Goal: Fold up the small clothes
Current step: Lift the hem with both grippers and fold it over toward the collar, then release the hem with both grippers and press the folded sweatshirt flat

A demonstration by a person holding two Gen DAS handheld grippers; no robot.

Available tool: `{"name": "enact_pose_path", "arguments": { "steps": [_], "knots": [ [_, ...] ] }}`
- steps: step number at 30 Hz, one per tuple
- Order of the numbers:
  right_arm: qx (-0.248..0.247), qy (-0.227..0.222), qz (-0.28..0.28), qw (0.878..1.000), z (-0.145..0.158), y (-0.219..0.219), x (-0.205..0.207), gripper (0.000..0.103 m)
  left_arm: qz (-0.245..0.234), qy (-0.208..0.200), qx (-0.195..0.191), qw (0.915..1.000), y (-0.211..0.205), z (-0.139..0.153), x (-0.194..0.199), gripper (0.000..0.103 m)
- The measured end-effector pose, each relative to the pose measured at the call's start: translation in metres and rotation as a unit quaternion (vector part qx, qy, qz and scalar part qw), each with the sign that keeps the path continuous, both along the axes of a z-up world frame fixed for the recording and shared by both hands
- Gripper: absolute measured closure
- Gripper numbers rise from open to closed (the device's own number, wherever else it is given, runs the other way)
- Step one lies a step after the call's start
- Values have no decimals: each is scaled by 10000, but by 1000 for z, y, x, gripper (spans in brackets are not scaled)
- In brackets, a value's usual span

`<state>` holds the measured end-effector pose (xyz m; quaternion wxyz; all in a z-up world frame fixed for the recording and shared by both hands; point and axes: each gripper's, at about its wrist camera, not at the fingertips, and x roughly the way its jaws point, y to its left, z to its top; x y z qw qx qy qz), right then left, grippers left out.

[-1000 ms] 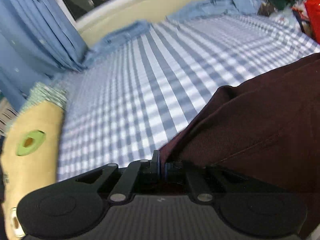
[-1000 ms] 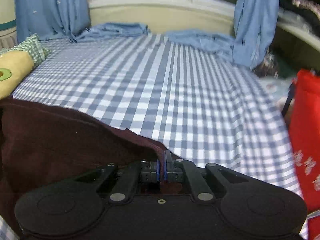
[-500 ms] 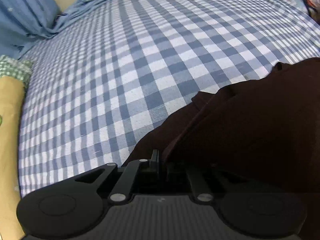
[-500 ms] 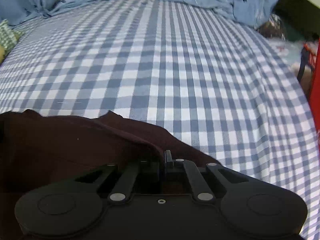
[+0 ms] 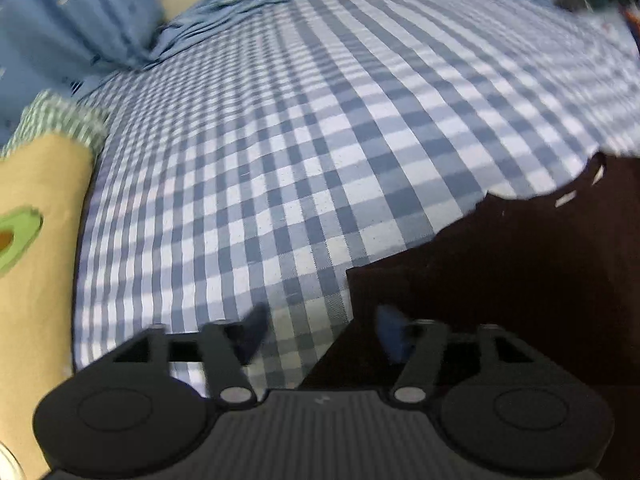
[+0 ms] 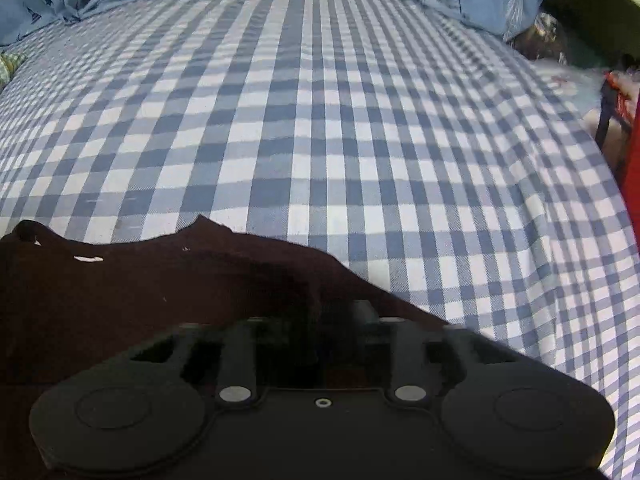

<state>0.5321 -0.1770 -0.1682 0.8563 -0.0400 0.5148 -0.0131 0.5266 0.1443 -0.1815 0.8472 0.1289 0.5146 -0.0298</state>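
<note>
Dark maroon cloth garment [image 5: 520,280] lies flat on the blue-and-white checked bedsheet [image 5: 320,140], at the near edge of the bed. In the right wrist view the same garment [image 6: 140,300] fills the lower left, its far edge wavy, with a few small white stitch marks near the left end.

Left gripper [image 5: 320,330]: jaws stand wide apart, nothing between them. One blue-tipped finger is over bare sheet, the other over the left edge of the garment; both tips are blurred.

Right gripper [image 6: 320,320]: it sits low over the garment's right part. The fingers look parted, with dark cloth showing in the gap, but black on maroon in shadow makes it hard to read; I cannot tell for sure whether cloth is gripped.

Left side of the bed: a tan cushion with a green avocado print [image 5: 36,248], and a green-checked cloth [image 5: 56,120] just behind it. Light blue curtains [image 5: 72,20] hang at the far end, their hems bunched on the sheet. A red object [image 6: 632,168] stands at the right margin of the right wrist view.
</note>
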Motion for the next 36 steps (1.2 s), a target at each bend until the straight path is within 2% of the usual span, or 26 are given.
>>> {"name": "enact_pose_path", "arguments": {
  "steps": [1,4,6,8,10,13,14,17,20,23,25,30,36],
  "knots": [
    [17,-89,40,10000,3,0,-3,34,113,-79,-88,9999,3,3,-6,15],
    [77,-366,73,9993,12,-1,-19,9,264,-145,-380,9988,5,5,-21,9],
    [50,-526,80,9986,16,-2,-33,2,356,-81,-458,9983,2,-1,-29,7],
    [-15,-513,169,9985,13,-2,-44,1,460,56,-262,9986,-3,-13,-34,7],
    [-262,-342,312,9986,4,-2,-51,1,707,199,167,9972,-7,-26,-35,10],
    [-663,-202,207,9974,-9,-13,-52,1,1170,430,631,9902,-2,-40,-35,12],
    [-692,-207,0,9974,-11,-22,-49,1,1348,498,655,9874,3,-41,-35,12],
    [-587,-275,-811,9946,-11,-54,-36,1,1826,592,407,9806,20,-34,-38,12],
    [-448,-711,-1718,9815,7,-88,-27,1,2131,586,365,9746,28,-24,-41,12],
    [-241,-1015,-2045,9733,26,-104,-30,1,2240,474,147,9733,27,-8,-49,6],
    [-195,-1078,-1799,9776,35,-102,-34,1,2333,387,-9,9716,23,1,-56,2],
    [-13,-1083,-895,9901,40,-77,-63,1,2563,274,-314,9657,10,21,-83,1],
    [301,-922,181,9951,37,-15,-118,1,3053,281,-760,9488,4,38,-131,1]
  ]
}}
